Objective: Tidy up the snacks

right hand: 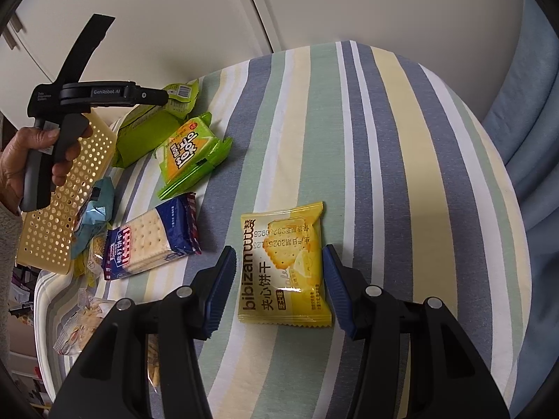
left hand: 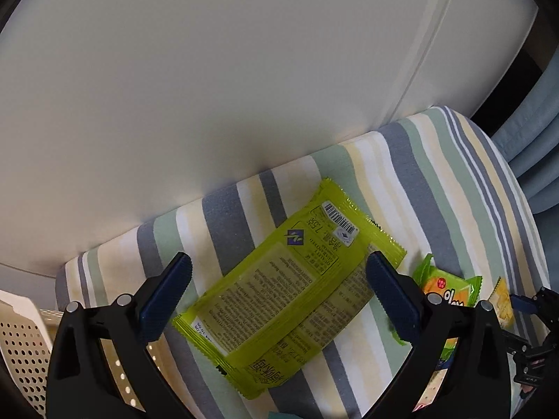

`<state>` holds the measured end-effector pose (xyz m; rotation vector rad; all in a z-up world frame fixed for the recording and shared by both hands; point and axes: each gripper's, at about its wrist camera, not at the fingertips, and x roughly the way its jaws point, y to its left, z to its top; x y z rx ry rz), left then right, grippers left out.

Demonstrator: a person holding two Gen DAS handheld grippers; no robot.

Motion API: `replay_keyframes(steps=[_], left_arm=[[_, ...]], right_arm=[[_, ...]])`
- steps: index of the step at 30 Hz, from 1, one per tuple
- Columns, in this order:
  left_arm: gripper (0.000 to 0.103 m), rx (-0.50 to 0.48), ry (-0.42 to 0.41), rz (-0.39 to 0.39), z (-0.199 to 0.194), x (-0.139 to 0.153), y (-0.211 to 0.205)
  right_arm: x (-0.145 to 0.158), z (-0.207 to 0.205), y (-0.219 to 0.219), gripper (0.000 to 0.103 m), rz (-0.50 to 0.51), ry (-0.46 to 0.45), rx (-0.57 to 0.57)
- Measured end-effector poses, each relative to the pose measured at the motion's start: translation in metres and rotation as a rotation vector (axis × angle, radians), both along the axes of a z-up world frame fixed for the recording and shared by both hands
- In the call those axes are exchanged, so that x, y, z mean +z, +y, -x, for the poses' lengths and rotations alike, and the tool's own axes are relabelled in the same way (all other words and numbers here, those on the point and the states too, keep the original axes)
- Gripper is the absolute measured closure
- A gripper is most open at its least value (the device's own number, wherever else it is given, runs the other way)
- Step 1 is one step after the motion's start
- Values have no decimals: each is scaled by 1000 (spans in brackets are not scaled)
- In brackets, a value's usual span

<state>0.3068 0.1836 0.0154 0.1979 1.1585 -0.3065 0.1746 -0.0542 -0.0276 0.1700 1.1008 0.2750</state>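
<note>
Straddling two targets on the striped cloth surface [right hand: 401, 146]. My left tongs [left hand: 277, 288] are released over the long lime-green foil snack packet [left hand: 290, 289], its long axis diagonal across the gap. My right tongs [right hand: 277, 291] are released too, with the square yellow biscuit sachet [right hand: 284, 265] dead centre and nearer, so probably right closes first.

Left gripper [left hand: 277, 288] jaws spread over long green snack packet [left hand: 286, 286], striped cloth [left hand: 436, 174], perforated basket [left hand: 21, 345] at left
</note>
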Motion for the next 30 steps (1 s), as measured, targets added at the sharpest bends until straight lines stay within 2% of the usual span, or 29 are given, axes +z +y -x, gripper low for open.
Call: replay_keyframes(steps=[2, 9, 13, 16, 18, 20, 27, 30], left_arm=[[2, -30, 42, 12, 2, -3, -3], [2, -173, 71, -56, 38, -10, -28], [2, -180, 77, -44, 53, -10, -24], [2, -152, 64, -38, 60, -25, -22], [8, -128, 52, -14, 64, -26, -17], [32, -123, 45, 35, 69, -22, -5], [33, -106, -36, -3, 87, -7, 2], [34, -76, -78, 12, 95, 4, 3]], right_arm=[[0, 0, 0, 52, -4, 1, 0], [-1, -2, -1, 52, -8, 1, -2], [-1, -1, -1, 52, -6, 1, -1], [-2, -1, 0, 52, -3, 2, -1], [-2, -1, 0, 52, -3, 2, 0], [-2, -1, 0, 52, -1, 2, 0], [-2, -1, 1, 52, 3, 1, 0], [-2, -1, 2, 52, 10, 0, 0]])
